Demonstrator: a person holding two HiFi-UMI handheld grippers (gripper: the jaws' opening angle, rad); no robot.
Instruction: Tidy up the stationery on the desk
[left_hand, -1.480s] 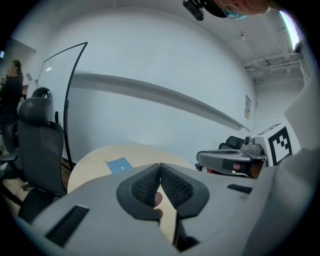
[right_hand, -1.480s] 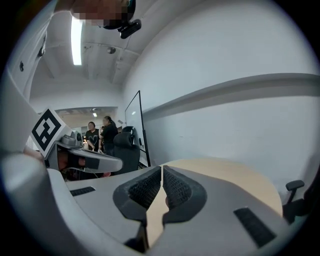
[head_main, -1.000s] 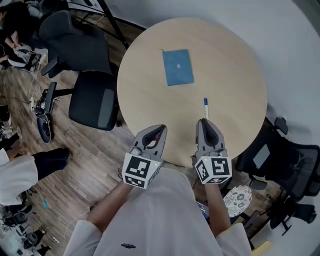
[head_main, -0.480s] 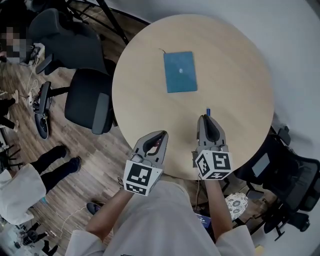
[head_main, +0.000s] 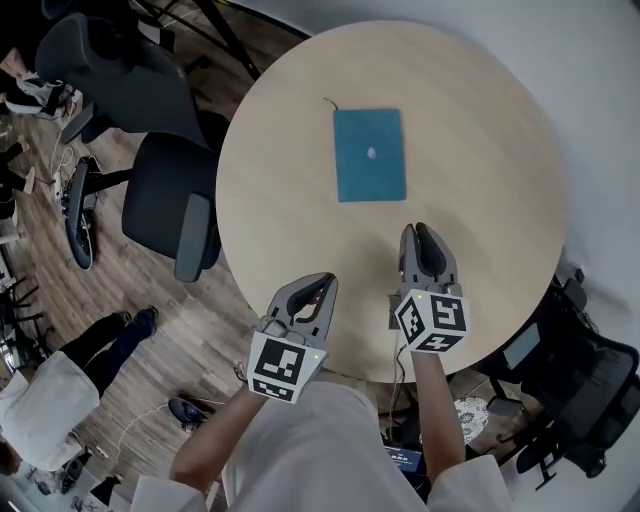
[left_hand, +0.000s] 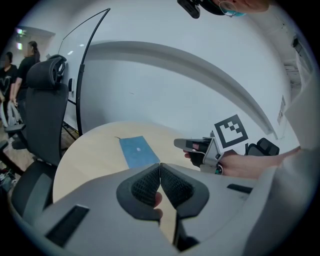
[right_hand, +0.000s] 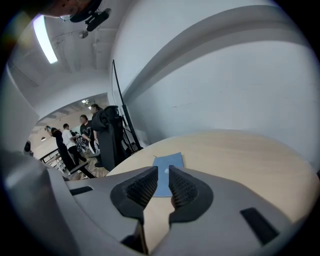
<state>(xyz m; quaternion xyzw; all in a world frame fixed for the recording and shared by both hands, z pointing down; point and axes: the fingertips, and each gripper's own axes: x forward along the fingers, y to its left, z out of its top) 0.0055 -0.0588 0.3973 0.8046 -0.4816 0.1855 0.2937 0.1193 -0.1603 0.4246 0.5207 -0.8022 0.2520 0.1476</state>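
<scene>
Overhead, unlike the right gripper view, two grippers appeared near one notebook. The left gripper was closed; the right gripper was just opening, empty.

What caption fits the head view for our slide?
Left gripper and right gripper poised at a round table's near edge, blue notebook beyond.

even bright indoor light, soft shadows; ceiling strip light glares; fisheye bending, dark corners.

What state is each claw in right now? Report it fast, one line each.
Left claw: closed, holding nothing.
Right claw: has just been opening, narrow gap, nothing between the jaws.
</scene>
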